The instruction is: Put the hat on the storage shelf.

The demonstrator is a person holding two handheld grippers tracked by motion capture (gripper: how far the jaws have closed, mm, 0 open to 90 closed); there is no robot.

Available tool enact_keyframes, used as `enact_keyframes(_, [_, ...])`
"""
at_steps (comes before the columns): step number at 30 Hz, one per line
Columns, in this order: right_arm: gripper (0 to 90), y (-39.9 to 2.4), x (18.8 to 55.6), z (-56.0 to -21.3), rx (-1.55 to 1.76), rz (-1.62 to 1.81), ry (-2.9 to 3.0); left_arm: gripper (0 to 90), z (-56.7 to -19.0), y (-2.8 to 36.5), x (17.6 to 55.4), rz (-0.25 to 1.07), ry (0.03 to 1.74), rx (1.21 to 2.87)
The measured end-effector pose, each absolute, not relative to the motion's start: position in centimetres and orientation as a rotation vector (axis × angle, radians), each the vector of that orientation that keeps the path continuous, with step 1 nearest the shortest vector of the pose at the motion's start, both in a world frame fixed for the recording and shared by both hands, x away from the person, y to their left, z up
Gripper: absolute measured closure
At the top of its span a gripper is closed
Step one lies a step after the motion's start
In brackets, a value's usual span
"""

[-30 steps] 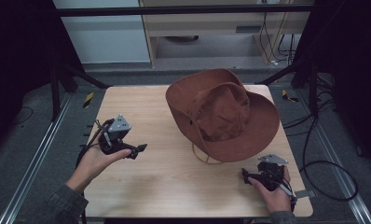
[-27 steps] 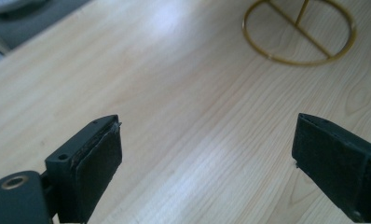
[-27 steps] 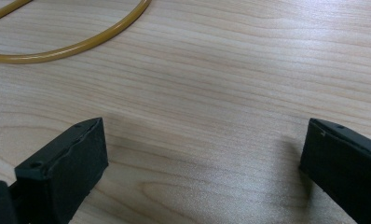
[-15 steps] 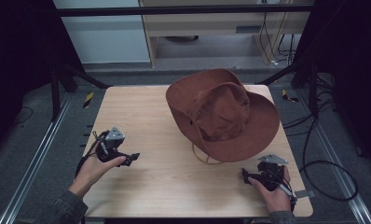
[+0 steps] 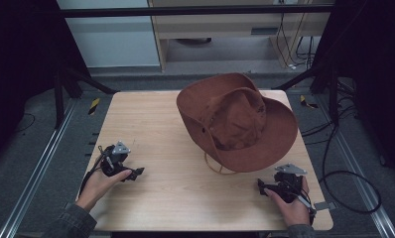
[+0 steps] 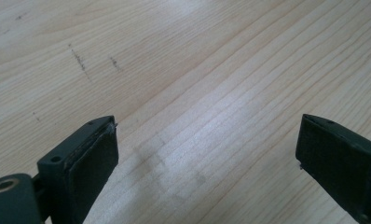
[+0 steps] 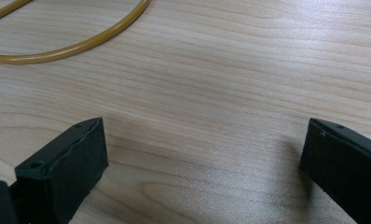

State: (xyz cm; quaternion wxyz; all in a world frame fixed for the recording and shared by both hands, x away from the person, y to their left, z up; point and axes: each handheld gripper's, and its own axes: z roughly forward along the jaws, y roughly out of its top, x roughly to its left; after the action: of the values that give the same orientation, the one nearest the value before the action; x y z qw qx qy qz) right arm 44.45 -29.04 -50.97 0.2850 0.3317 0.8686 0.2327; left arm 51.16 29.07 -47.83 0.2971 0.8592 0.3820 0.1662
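A brown hat (image 5: 237, 121) is sitting on the far right part of the bench (image 5: 156, 129), crown up and tilted, with its tan cord (image 5: 216, 167) looping out from under the near brim onto the wood. It looks like soft suede or felt — light, floppy at the brim, likely to sag if pinched at one point only. The safest hold is probably the brim edge, one claw on each side, or the crown's dent; the cord is thin and would swing.

The left claw (image 5: 136, 173) is resting near the bench's near-left corner, well apart from the hat, jaws spread wide over bare wood. The right claw (image 5: 261, 184) is lying near the near-right edge, just short of the brim — jaws also spread, holding nothing, the cord (image 7: 72, 42) curving just ahead of them.
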Motion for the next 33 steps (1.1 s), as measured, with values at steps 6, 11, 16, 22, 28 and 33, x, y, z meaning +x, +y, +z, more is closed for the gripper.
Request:
enact_keyframes(6, [0.7,-29.0,44.4,-51.0,0.887,0.623,2.323,5.0,-48.9,29.5,51.2,0.440,1.034,2.273])
enact_keyframes(11, [0.7,-29.0,44.4,-51.0,0.888,0.623,2.323,4.8,-49.7,29.7,51.3,0.434,1.046,2.266])
enact_keyframes(16, [0.7,-29.0,44.4,-51.0,0.887,0.622,2.322,3.9,-49.8,29.8,51.3,0.437,1.043,2.265])
enact_keyframes(22, [0.7,-29.0,44.4,-51.0,0.888,0.623,2.323,2.3,-50.0,29.5,51.1,0.424,1.026,2.267])
enact_keyframes(28, [0.7,-29.0,44.4,-51.0,0.888,0.622,2.323,0.6,-50.6,29.9,50.5,0.435,1.004,2.201])
enact_keyframes(33, [0.7,-28.9,44.3,-51.1,0.907,0.626,2.324,0.4,-50.8,30.4,49.9,0.448,0.999,2.180])
